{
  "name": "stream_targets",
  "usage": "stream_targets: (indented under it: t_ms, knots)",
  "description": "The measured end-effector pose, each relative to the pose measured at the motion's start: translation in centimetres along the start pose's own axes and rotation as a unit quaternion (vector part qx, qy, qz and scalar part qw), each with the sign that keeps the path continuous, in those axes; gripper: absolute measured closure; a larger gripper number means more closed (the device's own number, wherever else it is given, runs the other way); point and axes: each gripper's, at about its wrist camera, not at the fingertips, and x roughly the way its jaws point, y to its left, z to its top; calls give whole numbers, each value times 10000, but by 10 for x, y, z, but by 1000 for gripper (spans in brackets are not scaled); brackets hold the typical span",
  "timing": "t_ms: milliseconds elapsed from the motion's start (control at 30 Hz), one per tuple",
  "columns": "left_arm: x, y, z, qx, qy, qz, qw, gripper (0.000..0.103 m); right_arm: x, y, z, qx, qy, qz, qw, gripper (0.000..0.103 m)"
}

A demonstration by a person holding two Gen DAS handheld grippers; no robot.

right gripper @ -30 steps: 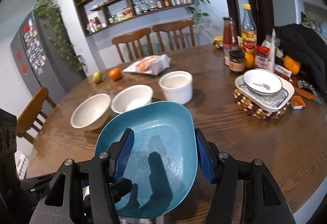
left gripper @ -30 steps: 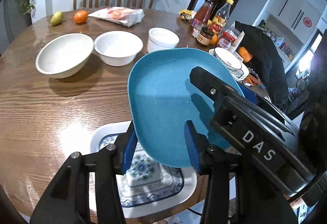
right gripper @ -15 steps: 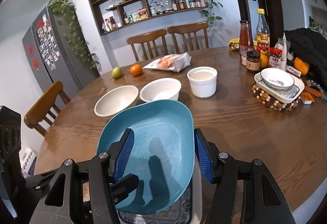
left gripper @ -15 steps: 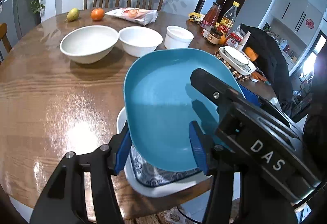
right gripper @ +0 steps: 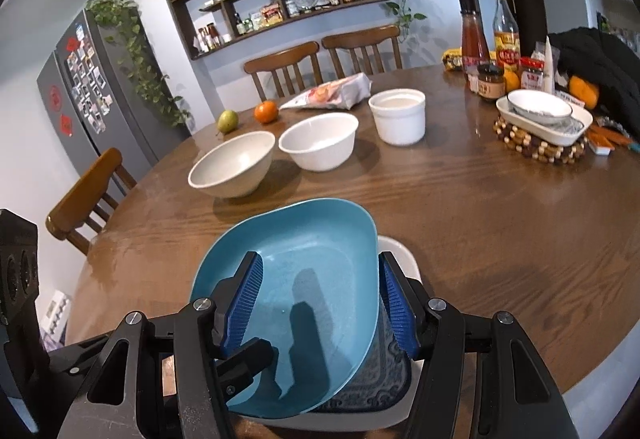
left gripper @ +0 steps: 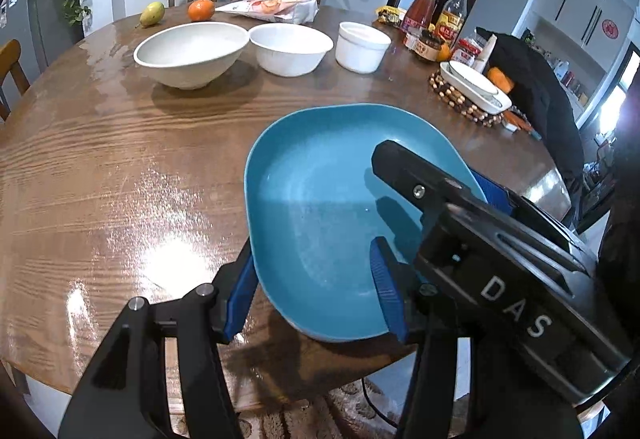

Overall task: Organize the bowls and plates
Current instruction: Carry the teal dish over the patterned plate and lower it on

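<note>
Under the blue plate point(right gripper: 316, 279), patterned plate point(right gripper: 396, 367) mostly hidden, right gripper point(right gripper: 320, 307) gripping the blue plate, left gripper point(left gripper: 312, 295) parted around it.

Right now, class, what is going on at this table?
A person is working with two hand-held grippers on a blue plate. The right hand-held gripper has the plate's rim between its pads, and the left hand-held gripper straddles the near edge. The plate sits tilted over a patterned white tray at the near edge of the table. Three white bowls stand in a row farther back, untouched.
</note>
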Motion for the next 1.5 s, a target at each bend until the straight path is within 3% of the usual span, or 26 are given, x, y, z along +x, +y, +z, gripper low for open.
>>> stream_targets:
  t_ms: [700,1500]
  knots:
    - [13,-15,-3,578,2,301,9979,50,17,-23,-20,484,317,-15,9983,41]
    - [15,-12,-4,608,229,-41,9979,48,19,-26,-20,502,309,-138,9982,41]
